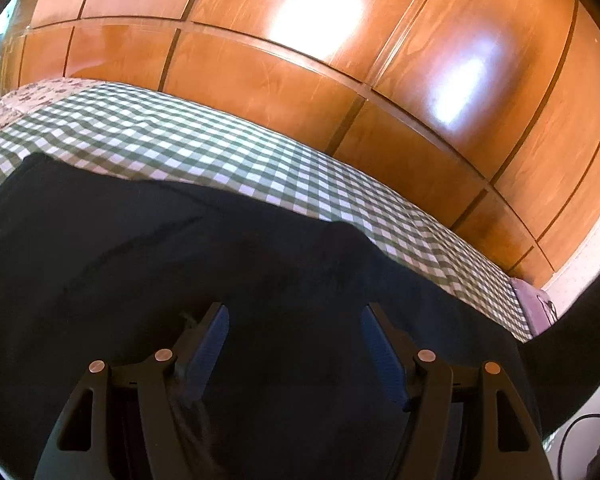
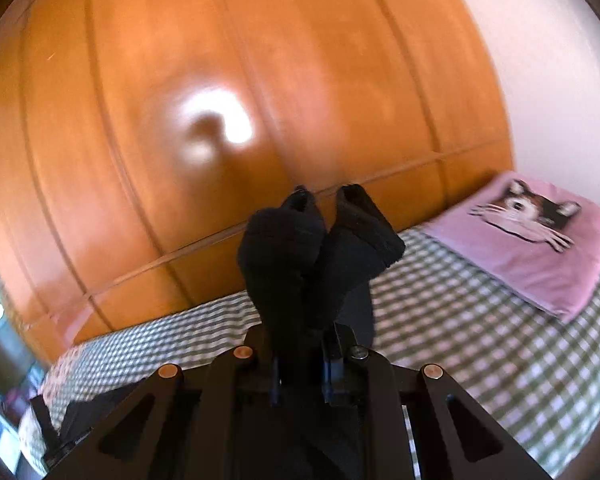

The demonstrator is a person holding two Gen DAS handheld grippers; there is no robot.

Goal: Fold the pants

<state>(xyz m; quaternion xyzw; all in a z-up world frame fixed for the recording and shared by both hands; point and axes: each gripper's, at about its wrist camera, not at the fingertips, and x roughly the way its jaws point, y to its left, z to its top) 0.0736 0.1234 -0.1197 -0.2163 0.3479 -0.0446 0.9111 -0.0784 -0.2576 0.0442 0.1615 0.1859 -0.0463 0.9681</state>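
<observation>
Black pants (image 1: 140, 264) lie spread over the green-and-white checked bedcover (image 1: 228, 148) in the left wrist view. My left gripper (image 1: 294, 316) hovers just above the dark cloth with its jaws wide open and nothing between the pads. In the right wrist view, my right gripper (image 2: 304, 354) is shut on a bunch of the black pants (image 2: 316, 248), which stands up in two bulging folds above the bed. More of the lifted black cloth (image 1: 580, 328) hangs at the right edge of the left wrist view.
A wall of glossy wooden wardrobe doors (image 1: 340, 60) runs along the far side of the bed. A pink pillow with a cat picture (image 2: 528, 236) lies at the bed's right end, beside a white wall (image 2: 552, 80). A dark cable (image 1: 572, 432) lies at lower right.
</observation>
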